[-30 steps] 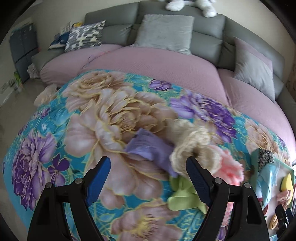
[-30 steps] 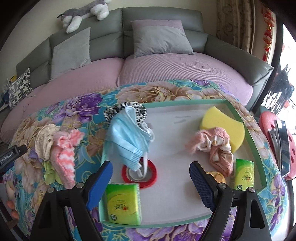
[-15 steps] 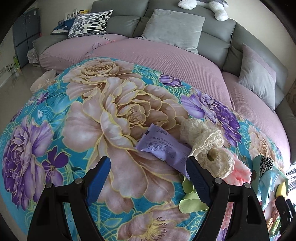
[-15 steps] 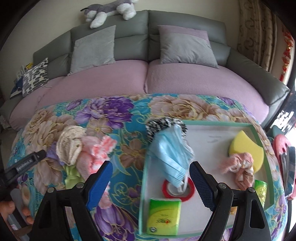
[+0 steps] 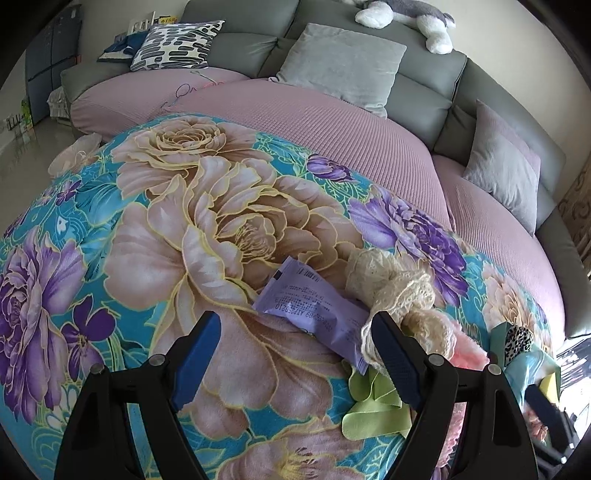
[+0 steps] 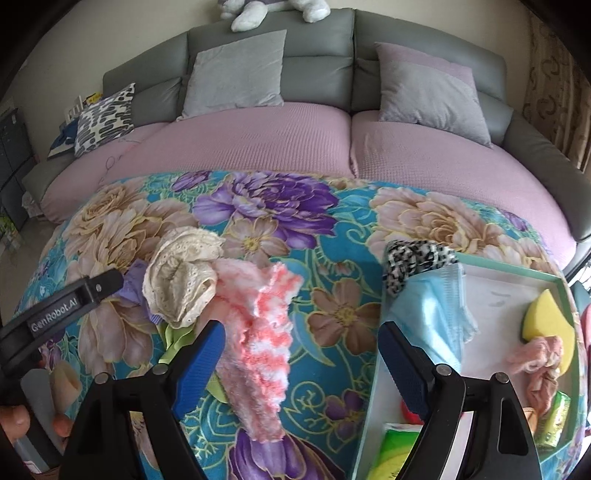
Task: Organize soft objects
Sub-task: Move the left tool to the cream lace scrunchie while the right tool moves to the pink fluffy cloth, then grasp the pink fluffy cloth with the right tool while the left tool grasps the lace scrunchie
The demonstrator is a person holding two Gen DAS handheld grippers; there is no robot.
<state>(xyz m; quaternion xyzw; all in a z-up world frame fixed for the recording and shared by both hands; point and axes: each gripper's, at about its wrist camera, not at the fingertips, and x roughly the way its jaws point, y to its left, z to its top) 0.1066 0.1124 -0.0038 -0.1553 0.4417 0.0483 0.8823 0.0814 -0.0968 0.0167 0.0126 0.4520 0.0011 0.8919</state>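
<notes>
On the floral blanket (image 5: 155,280) lie a purple packet (image 5: 314,306), a cream lace cloth (image 5: 399,291), a pink-and-white fluffy cloth (image 6: 258,339) and a green cloth (image 5: 373,402). My left gripper (image 5: 295,358) is open and empty, just in front of the purple packet. My right gripper (image 6: 301,363) is open and empty, above the fluffy cloth. The cream lace cloth (image 6: 184,280) lies left of it. A green-rimmed tray (image 6: 373,402) on the right holds a blue face mask (image 6: 432,306), a yellow sponge (image 6: 546,317), a pink scrunchie (image 6: 535,373) and green tissue packs (image 6: 395,450).
A leopard-print scrunchie (image 6: 413,262) hangs on the tray's far corner. A grey sofa with pink seat covers (image 6: 258,144) and grey cushions (image 6: 236,70) curves behind the blanket. A plush toy (image 5: 406,18) lies on the sofa back. The left gripper's arm (image 6: 59,302) shows in the right wrist view.
My right gripper has swung left from over the tray to over the fluffy cloth. My left gripper has drawn back and left, so the purple packet now shows in full.
</notes>
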